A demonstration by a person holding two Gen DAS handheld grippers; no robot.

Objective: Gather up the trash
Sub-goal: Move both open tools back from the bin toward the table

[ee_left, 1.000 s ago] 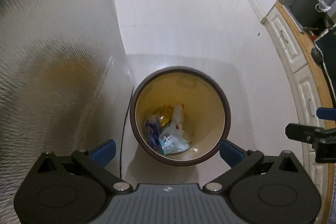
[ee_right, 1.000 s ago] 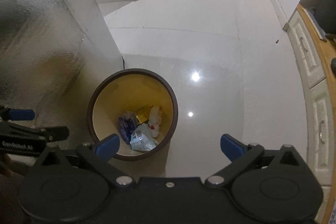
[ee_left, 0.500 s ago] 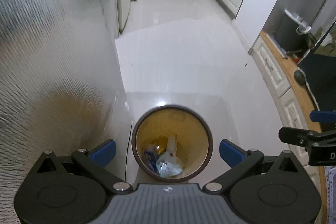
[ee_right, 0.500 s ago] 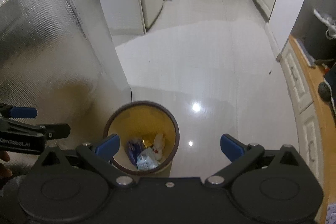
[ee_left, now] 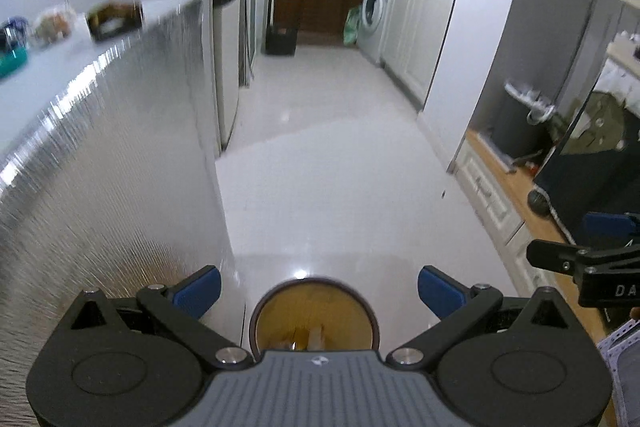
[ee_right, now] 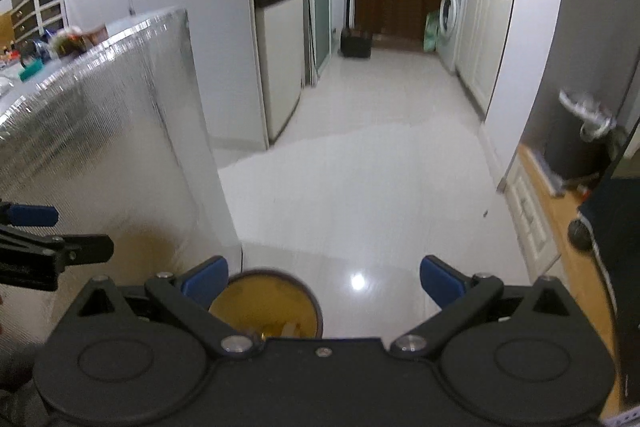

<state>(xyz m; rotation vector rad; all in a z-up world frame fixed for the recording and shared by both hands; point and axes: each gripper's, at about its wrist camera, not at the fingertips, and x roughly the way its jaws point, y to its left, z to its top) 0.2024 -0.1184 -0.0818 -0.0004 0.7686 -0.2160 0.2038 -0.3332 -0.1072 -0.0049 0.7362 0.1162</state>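
1. Hovering over the round brown-rimmed, yellow-lined trash bin (ee_left: pixel 314 311) on the floor by the foil-clad surface (ee_left: pixel 112 167) corner: left tool (ee_left: pixel 316 289) & right tool (ee_right: pixel 322 281), both spread wide, empty.
2. Trash inside mostly hidden; prob. light, crinkly wrappers.
3. Pinch a loose fold, not slick flats.

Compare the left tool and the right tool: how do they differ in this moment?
The left tool has a ribbed grey body; the right tool has a plain black one. The trash bin sits centred between the left tool's fingers, but near the left finger of the right tool. Both are open and empty.
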